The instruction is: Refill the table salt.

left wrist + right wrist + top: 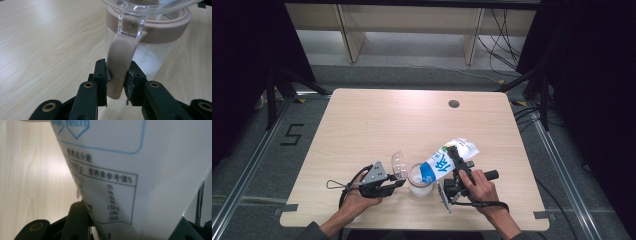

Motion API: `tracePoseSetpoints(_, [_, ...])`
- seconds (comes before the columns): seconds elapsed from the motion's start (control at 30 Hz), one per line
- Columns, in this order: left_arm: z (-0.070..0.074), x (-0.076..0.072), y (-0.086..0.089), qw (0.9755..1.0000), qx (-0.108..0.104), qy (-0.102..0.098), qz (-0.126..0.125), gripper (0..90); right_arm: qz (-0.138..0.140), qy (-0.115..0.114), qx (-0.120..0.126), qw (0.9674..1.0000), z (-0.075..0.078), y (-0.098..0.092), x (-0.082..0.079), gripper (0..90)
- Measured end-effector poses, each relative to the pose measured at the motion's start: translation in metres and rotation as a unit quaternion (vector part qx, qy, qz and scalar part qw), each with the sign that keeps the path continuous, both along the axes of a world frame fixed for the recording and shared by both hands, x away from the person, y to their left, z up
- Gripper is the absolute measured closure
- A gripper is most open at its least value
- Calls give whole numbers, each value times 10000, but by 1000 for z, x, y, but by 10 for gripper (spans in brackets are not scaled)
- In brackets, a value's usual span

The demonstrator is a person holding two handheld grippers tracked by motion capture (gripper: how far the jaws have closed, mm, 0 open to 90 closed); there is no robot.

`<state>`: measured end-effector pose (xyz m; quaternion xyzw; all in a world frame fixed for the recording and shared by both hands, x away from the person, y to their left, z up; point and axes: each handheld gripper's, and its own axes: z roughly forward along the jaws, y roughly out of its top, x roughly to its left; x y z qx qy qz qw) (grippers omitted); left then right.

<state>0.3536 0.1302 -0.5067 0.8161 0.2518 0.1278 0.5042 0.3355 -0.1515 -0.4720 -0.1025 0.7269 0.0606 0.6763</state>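
Left tool (pixel 117 82) clamped on the jar's pink tab (pixel 120 67) — right tool (pixel 458 167) gripping the tilted white bag (pixel 447 162) over the jar (pixel 420 181).

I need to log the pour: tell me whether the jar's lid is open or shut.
Open. The clear lid is flipped up off the jar, and the tilted bag points its lower end into the jar's uncovered mouth.

Two forearms reach in from the table's near edge. The left gripper (pixel 398 182) points right, jaws clamped. The right gripper (pixel 455 152) angles up and away, jaws clamped too.
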Motion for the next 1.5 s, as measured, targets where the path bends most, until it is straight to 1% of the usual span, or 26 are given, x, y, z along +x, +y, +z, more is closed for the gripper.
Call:
tracePoseSetpoints(0.07, [0,0,1,10000,50,-17,-6,728,-7,4,-2,10000,0,0,0,631])
tracePoseSetpoints(0.17, [0,0,1,10000,50,-19,-5,729,-11,15,1,10000,0,0,-1,634])
tracePoseSetpoints(0.23, [0,0,1,10000,49,-19,-7,728,112,-105,-313,9994,5,2,0,635])
tracePoseSetpoints(0.27, [0,0,1,10000,50,-18,-6,729,178,-152,-399,9989,6,2,1,636])
tracePoseSetpoints(0.33, [0,0,1,10000,51,-18,-5,728,144,-117,-331,9993,4,2,0,637])
tracePoseSetpoints(0.37, [0,0,1,10000,53,-18,-6,728,119,-38,-212,9997,2,2,1,637])
tracePoseSetpoints(0.4, [0,0,1,10000,54,-19,-7,728,182,-47,-79,9998,0,1,2,638])
tracePoseSetpoints(0.43, [0,0,1,10000,55,-20,-9,728,160,-35,-55,9999,0,1,1,639])
tracePoseSetpoints(0.5, [0,0,1,10000,56,-19,-8,728,194,-64,-113,9997,1,1,1,640])
tracePoseSetpoints(0.57, [0,0,1,10000,52,-16,-4,728,76,-13,-43,10000,0,1,0,641])
tracePoseSetpoints(0.6, [0,0,1,10000,53,-14,-8,728,164,-56,-5,9998,-1,1,1,641])
tracePoseSetpoints(0.67, [0,0,1,10000,51,-18,-4,728,178,-53,-76,9998,0,1,1,643])
tracePoseSetpoints(0.93, [0,0,1,10000,53,-18,-7,728,170,-39,-65,9998,0,1,1,647])
tracePoseSetpoints(1.0, [0,0,1,10000,52,-18,-5,728,103,-15,-102,9999,1,1,0,648])
tracePoseSetpoints(1.07, [0,0,1,10000,49,-17,-4,728,102,-6,-91,9999,1,1,0,649])
tracePoseSetpoints(1.13, [0,0,1,10000,49,-18,-4,728,46,21,-4,10000,0,1,0,652])
tracePoseSetpoints(1.2, [0,0,1,10000,54,-19,-5,728,72,27,-43,10000,0,1,0,653])
tracePoseSetpoints(1.23, [0,1,1,10000,81,-28,-6,728,112,13,-103,9999,1,1,0,653])
tracePoseSetpoints(1.27, [0,0,1,10000,49,-13,-6,728,168,7,-76,9998,0,1,1,653])
tracePoseSetpoints(1.3, [0,0,1,10000,51,-15,-2,728,107,34,-89,9999,0,1,0,654])
tracePoseSetpoints(1.33, [0,0,0,10000,32,-12,-3,728,148,16,-88,9999,0,2,1,654])
tracePoseSetpoints(1.5, [0,1,1,10000,76,-25,-6,728,96,13,-80,9999,1,1,0,656])
